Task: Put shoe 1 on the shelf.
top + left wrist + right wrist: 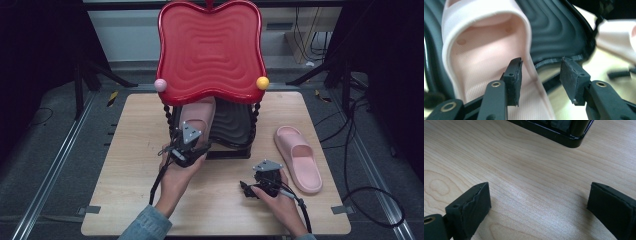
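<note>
- Two pink slippers are in play: the first slipper point(196, 117) lies on the black lower shelf point(235, 125) of a two-tier rack, under the red upper tray point(210, 50); the second slipper point(299, 157) rests on the tabletop point(130, 165), to the right of the rack.
- Left tongs point(192, 137) sit at the heel end of the first slipper. In the left gripper view the left tongs point(540, 72) stand about half open, straddling the slipper's side wall point(530, 50): one pad point(515, 75) is inside the footbed, the other pad point(571, 77) is outside, clear of the rubber. Neither pad presses on the wall, so I judge nothing is gripped.
- Right tongs point(246, 187) rest low over the bare tabletop, wide open and empty; in the right gripper view the right tongs point(539, 205) frame only wood grain, with a corner of the rack base point(571, 141) ahead.
- Second slipper's long axis runs from the far edge toward the person, slightly angled, toe opening at the far end. It lies to the right of the right tongs and near them, with the heel end closest.
- Right hand point(277, 200) is clearly the nearer one to that slipper; the left would have to cross the whole rack front.
</note>
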Demonstrator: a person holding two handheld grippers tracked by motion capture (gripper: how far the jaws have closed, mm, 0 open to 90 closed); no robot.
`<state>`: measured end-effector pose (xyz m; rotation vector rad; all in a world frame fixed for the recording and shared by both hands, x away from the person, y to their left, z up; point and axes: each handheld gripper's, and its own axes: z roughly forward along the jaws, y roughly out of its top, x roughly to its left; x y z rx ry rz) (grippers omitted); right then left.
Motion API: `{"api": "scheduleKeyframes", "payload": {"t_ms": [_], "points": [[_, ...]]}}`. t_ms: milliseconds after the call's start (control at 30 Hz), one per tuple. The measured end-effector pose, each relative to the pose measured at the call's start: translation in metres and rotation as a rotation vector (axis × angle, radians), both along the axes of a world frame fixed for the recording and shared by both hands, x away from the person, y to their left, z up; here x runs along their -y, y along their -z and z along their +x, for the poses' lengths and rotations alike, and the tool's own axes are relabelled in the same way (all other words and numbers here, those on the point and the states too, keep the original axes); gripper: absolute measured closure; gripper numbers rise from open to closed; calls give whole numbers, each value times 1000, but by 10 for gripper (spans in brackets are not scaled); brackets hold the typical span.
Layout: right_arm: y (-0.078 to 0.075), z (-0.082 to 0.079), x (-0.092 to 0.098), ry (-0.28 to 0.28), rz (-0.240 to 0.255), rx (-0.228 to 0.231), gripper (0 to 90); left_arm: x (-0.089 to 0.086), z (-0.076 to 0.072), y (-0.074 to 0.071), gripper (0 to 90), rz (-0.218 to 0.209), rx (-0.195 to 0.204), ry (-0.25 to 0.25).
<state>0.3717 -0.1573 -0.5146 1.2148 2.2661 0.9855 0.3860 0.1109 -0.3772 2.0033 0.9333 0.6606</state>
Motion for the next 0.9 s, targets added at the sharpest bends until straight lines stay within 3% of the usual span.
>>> {"api": "scheduleKeyframes", "payload": {"t_ms": [67, 133, 233, 400, 567, 733, 900], "points": [[0, 0, 0, 2, 0, 0, 50, -4, -6, 1, 528, 39, -31, 61], [0, 0, 0, 3, 0, 0, 50, -10, -15, 1, 580, 69, -18, 105], [0, 0, 0, 3, 0, -1, 50, -21, -22, -1, 645, 66, -60, 154], [0, 0, 0, 3, 0, 0, 50, -36, -37, 0, 788, 134, -78, 193], [0, 0, 0, 4, 0, 0, 50, -48, -51, 6, 890, 156, -111, 243], [0, 0, 0, 5, 0, -1, 50, -53, -57, 19, 899, 232, -137, 272], [0, 0, -1, 8, 1, -1, 50, -56, -56, 31, 899, 251, -165, 272]]}}
